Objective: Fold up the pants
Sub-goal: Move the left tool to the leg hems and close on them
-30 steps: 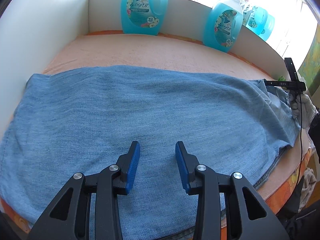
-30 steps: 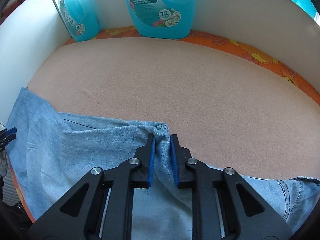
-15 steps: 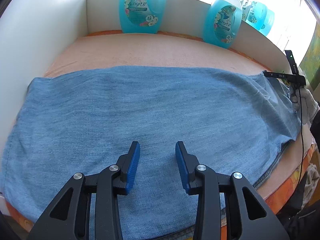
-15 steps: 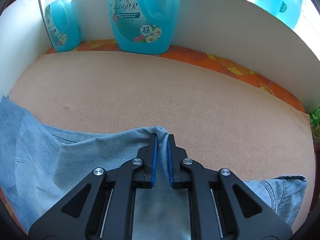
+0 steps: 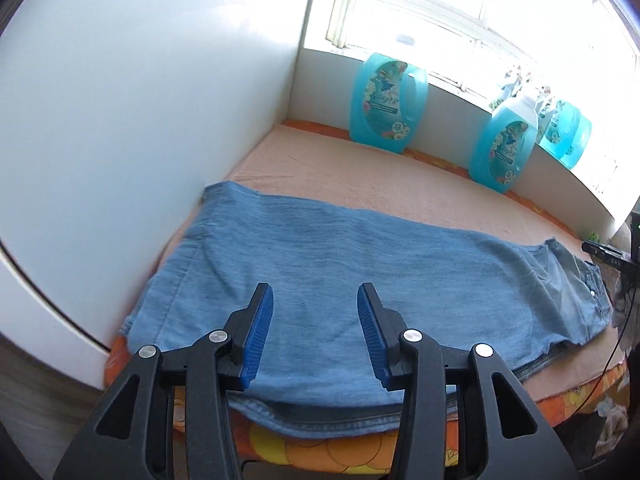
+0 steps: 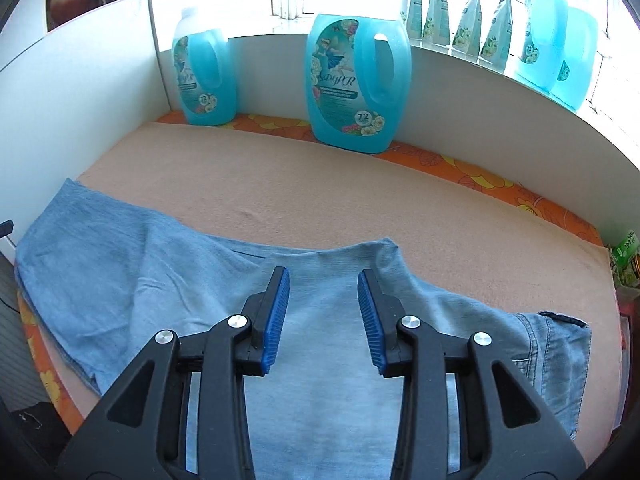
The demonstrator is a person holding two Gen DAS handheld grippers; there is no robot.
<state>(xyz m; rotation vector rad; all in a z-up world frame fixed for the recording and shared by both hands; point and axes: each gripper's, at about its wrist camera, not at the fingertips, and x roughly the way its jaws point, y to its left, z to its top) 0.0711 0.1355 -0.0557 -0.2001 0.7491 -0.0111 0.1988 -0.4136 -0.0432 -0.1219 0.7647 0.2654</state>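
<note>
The pants (image 5: 360,276), faded blue denim, lie lengthwise along the near edge of the worktop (image 6: 360,192), legs stacked one on the other, waistband off to the right in the left wrist view and hems against the white side panel (image 5: 120,120). Look at the right wrist view: a raised peak of cloth (image 6: 372,250) stands just beyond the right tool (image 6: 323,308), whose jaws have just been opening and now stand apart with nothing pinched between the blue pads, so that fold looks released. The left tool (image 5: 316,320) hangs above the middle of the legs, jaws apart and opening a touch wider, also empty. My read: the lengthwise fold is down and the crosswise fold comes next. To do it well, flatten that peak and the ripples near it first, then take the hem end and the waist end at matching corners, biting through both layers, and carry one end over with edges lined up. The near edge overhangs the orange flowered cloth (image 5: 320,452), so a lopsided pull could drag it off. Blue detergent jugs (image 6: 356,84) stand at the back wall, well apart.
</note>
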